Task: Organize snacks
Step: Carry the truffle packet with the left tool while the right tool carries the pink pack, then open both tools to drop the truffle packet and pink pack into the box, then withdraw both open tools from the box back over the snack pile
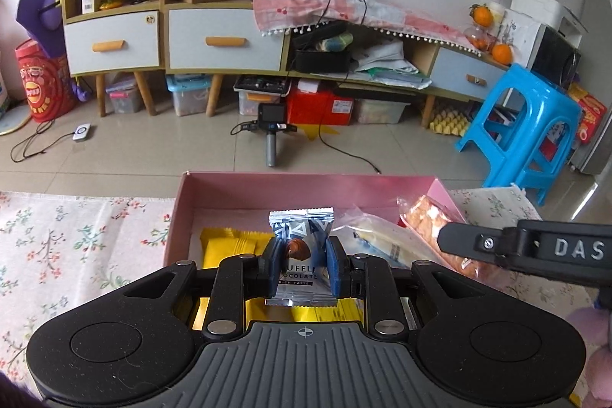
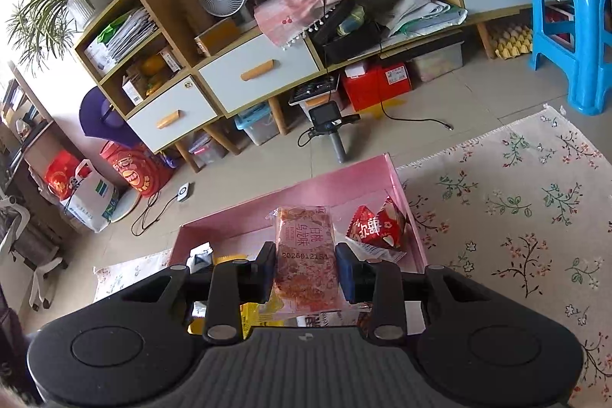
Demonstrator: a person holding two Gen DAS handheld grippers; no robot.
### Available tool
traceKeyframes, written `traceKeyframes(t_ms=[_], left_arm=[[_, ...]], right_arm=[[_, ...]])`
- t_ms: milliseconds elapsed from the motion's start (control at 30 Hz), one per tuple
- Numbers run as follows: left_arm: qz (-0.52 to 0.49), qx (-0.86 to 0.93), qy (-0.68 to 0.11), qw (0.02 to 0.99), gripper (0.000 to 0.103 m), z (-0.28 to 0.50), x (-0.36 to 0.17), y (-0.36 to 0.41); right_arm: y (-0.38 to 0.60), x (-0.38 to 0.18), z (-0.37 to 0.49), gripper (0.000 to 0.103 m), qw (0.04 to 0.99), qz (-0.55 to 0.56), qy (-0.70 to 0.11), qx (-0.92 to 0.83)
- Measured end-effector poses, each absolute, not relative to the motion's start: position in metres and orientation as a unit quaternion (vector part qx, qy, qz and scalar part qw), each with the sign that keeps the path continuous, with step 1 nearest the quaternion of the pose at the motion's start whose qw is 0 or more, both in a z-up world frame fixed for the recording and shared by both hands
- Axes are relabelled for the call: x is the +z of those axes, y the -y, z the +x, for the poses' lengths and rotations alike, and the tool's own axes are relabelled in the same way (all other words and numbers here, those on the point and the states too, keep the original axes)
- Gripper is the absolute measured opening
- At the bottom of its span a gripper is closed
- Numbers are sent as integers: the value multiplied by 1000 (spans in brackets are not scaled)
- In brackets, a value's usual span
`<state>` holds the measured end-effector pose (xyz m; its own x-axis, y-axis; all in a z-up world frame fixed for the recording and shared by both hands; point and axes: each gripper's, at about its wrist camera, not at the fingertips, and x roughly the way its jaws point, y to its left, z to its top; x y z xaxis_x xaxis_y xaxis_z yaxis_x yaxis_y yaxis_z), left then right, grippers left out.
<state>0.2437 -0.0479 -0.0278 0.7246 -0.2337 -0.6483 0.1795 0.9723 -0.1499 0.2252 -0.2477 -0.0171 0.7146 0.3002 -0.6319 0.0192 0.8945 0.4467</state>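
Left wrist view: left gripper clamps a silver truffle chocolate packet over the pink cardboard box; right gripper pinches a clear orange biscuit packet. Slick wrappers could slip; the near-touching grippers may collide.

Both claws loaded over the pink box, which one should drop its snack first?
Left, probably. The left claw holds the silver truffle chocolate packet low over a bare patch of the pink cardboard box, beside the yellow packet. The right claw holds the clear orange pastry packet above other snacks.
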Motion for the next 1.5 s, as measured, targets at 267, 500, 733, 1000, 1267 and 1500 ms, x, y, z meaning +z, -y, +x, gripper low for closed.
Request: traceKeyframes(t_ms=[267,500,733,1000,1267,1500], left_arm=[[-31,-97,-345,933,22,250,-34,54],[-25,-96,-339,936,35,244,-30,52],[-24,-97,-336,937,59,228,-20,43],[-36,-93,-348,932,69,200,-13,29],[-31,-90,-360,928,76,165,-10,17],[-21,-87,-364,927,82,137,-6,11]], right_arm=[[253,-18,225,23,902,222,-362,74],[253,-14,225,33,902,222,-363,74],[257,-5,216,53,901,228,-363,65],[258,6,195,70,903,211,-371,53],[248,17,169,80,906,183,-378,58],[235,27,144,82,911,149,-378,74]])
